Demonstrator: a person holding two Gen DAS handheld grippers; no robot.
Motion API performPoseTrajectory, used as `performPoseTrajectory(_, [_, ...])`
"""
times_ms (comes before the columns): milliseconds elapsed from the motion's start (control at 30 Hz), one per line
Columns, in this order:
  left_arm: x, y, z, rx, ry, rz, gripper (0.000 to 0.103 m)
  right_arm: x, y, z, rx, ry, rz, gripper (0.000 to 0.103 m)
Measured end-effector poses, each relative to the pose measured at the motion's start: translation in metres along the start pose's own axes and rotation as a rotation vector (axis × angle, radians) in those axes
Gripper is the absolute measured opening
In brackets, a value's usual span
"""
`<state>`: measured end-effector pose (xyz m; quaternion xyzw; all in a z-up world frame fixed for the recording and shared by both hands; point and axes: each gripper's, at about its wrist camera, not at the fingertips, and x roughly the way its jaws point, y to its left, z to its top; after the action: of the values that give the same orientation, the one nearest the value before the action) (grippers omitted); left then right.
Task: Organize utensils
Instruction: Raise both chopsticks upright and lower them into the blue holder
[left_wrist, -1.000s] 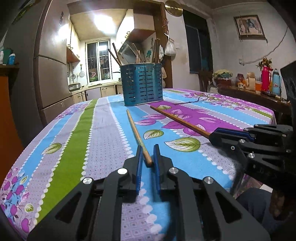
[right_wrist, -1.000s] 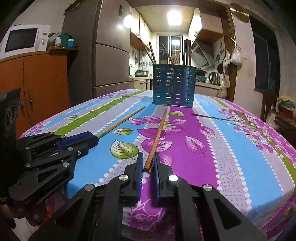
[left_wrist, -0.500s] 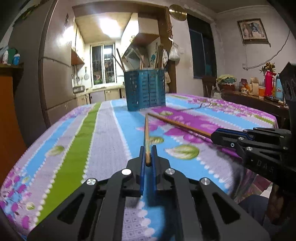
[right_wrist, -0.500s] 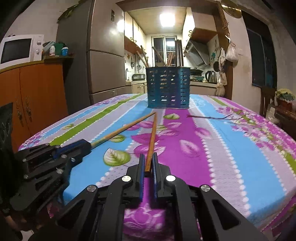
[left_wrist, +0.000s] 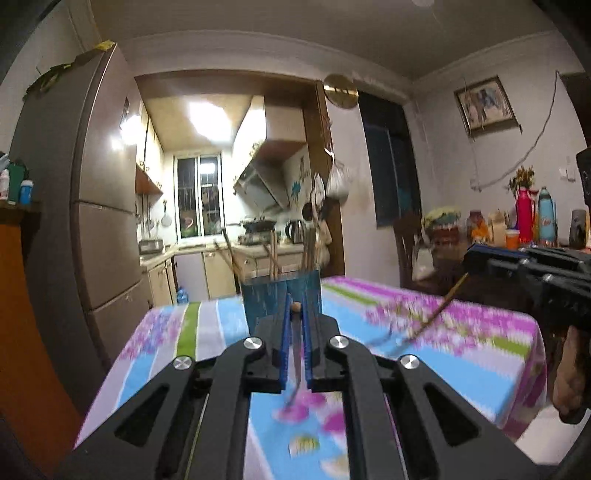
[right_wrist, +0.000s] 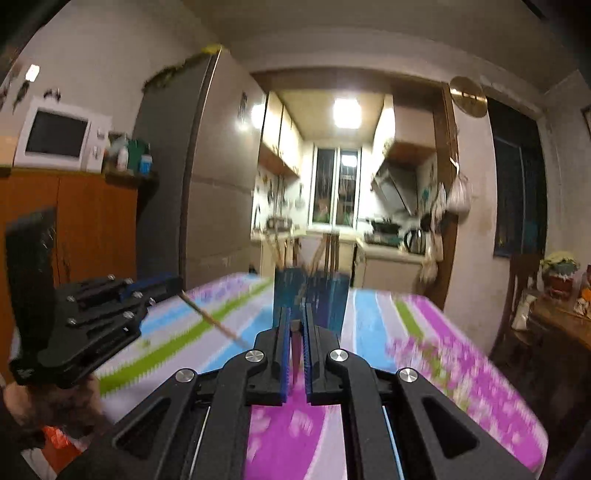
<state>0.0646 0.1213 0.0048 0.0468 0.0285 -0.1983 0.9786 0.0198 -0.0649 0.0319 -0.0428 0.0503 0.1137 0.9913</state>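
The left gripper has its jaws clenched on a wooden chopstick. The butt end sits pinched between the blue pads at the 12 o'clock tip of the jaws, and the shaft drops away toward 6 o'clock, its blurred lower end hanging over the floral cloth of the bench. In the right wrist view this same gripper shows at 9 o'clock, with that stick slanting down toward 4 o'clock from its tip.

The right gripper is likewise clenched on a second chopstick, which is seen nearly end-on, nipped between the ribbed blue pads and pointing down toward 6 o'clock. From the left wrist view the right gripper appears at 3 o'clock, and its stick angles down toward 7 o'clock above the cloth.

The blue slotted utensil holder stands upright on the bench directly beyond both sets of jaws, at 12 o'clock in each view, with several sticks and handles poking out of its top. In the right wrist view the holder rises just behind the pad tips. Both pictures are smeared, so it cannot be told whether either stick's lower tip touches the cloth.
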Motion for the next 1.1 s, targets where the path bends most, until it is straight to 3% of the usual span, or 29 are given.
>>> performPoseTrajectory(200, [0.041, 0.01, 0.026, -0.026, 0.021, -0.01, 0.005, 0.032, -0.029, 0.03, 0.018, 0.032, 0.043, 0.007])
performPoseTrajectory(400, [0.05, 0.013, 0.039, -0.022, 0.047, -0.013, 0.005, 0.054, -0.047, 0.041, 0.029, 0.046, 0.053, 0.007])
performPoseTrajectory(733, [0.06, 0.025, 0.087, -0.006, 0.083, -0.016, 0.005, 0.076, -0.074, 0.076, 0.044, 0.028, 0.068, 0.007])
performPoseTrajectory(1100, [0.081, 0.039, 0.184, -0.005, 0.018, 0.007, 0.005, 0.102, -0.12, 0.165, 0.011, -0.042, 0.031, 0.007])
